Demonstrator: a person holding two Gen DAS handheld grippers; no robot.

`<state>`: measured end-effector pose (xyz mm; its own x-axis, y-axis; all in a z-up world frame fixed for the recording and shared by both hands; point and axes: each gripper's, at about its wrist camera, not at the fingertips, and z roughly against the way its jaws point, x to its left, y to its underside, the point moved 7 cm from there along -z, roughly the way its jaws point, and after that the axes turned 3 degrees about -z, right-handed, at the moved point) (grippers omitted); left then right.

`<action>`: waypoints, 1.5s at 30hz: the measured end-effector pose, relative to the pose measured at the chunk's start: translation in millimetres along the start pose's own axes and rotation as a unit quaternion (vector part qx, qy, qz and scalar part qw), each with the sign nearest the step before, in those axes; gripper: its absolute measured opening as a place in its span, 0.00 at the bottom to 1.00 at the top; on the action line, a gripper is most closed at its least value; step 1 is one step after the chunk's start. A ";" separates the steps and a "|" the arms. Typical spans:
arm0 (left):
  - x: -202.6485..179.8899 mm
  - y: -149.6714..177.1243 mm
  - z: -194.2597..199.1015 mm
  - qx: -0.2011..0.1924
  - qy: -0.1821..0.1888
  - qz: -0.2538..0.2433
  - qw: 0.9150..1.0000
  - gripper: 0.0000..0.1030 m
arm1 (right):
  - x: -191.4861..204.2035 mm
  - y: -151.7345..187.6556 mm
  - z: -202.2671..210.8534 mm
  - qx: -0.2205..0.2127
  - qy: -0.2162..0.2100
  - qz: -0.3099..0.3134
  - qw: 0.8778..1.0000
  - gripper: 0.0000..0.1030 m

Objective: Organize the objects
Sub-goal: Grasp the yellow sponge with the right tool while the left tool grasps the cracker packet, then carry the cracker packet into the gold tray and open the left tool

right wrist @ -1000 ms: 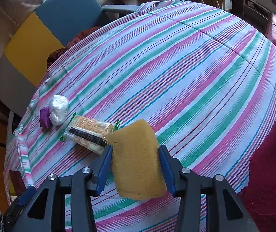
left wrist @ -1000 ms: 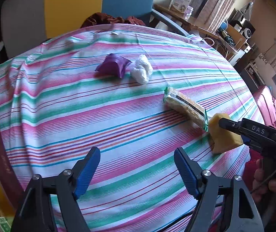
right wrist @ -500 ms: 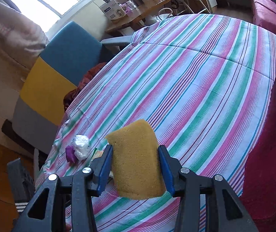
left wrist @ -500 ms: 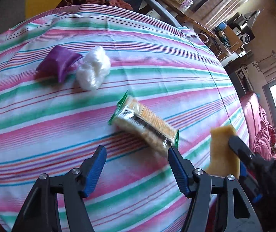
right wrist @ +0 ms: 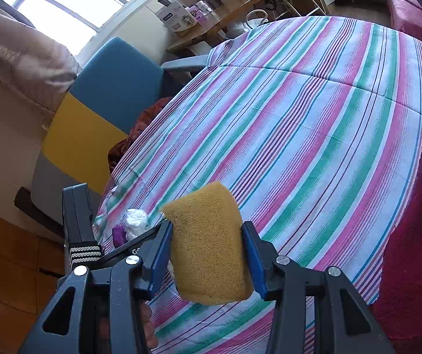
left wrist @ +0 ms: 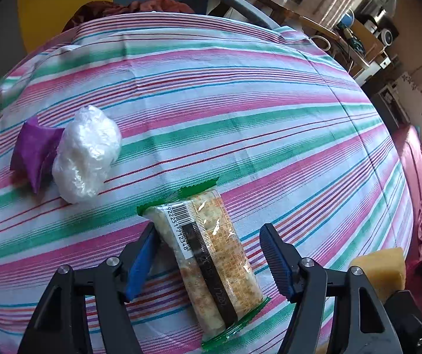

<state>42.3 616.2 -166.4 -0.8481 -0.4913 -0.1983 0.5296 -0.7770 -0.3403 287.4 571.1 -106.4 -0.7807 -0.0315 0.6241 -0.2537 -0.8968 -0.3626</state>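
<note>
Left wrist view: the striped tablecloth (left wrist: 240, 94) fills nearly everything, with a cracker packet (left wrist: 208, 253) lying at about 6 o'clock, a white plastic wad (left wrist: 85, 153) at 9 o'clock, and a purple pouch (left wrist: 32, 153) touching the wad's far side. The left gripper (left wrist: 208, 253) straddles the packet with its jaws opening; the left pad sits right at the wrapper edge, the right pad stands clear, so nothing's pinched yet. The right gripper (right wrist: 206, 253) pinches a yellow sponge (right wrist: 208, 242) up off the cloth.

To do this grab well, I'd centre the jaws across the packet's narrow width and close gently, since crackers crush and that wrapper looks slippery.

Hard to see: where things are meant to go isn't in either view, the packet's near end is partly cut off by the gripper frame, and only a corner of the sponge (left wrist: 379, 268) shows at 4 o'clock.
</note>
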 end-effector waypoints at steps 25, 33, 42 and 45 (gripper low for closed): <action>104.0 161.9 91.1 -0.077 -0.033 -0.053 0.995 0.37 | 47.2 78.6 -62.6 0.168 0.079 0.225 0.956 0.46; 101.1 160.5 87.5 -0.095 -0.039 -0.055 0.993 0.39 | 50.5 81.3 -67.1 0.162 0.101 0.250 0.949 0.46; 103.3 166.3 92.3 -0.113 -0.038 -0.056 0.991 0.37 | 52.7 84.0 -69.2 0.161 0.109 0.262 0.945 0.46; 105.1 167.4 96.5 -0.114 -0.045 -0.050 0.991 0.35 | 51.6 83.7 -69.5 0.162 0.109 0.263 0.945 0.46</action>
<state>43.0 396.5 -155.4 -0.8860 -0.4576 -0.0743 0.4181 -0.7195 -0.5546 186.1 525.1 -152.6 -0.8579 -0.4509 0.2465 0.3632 -0.8714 -0.3298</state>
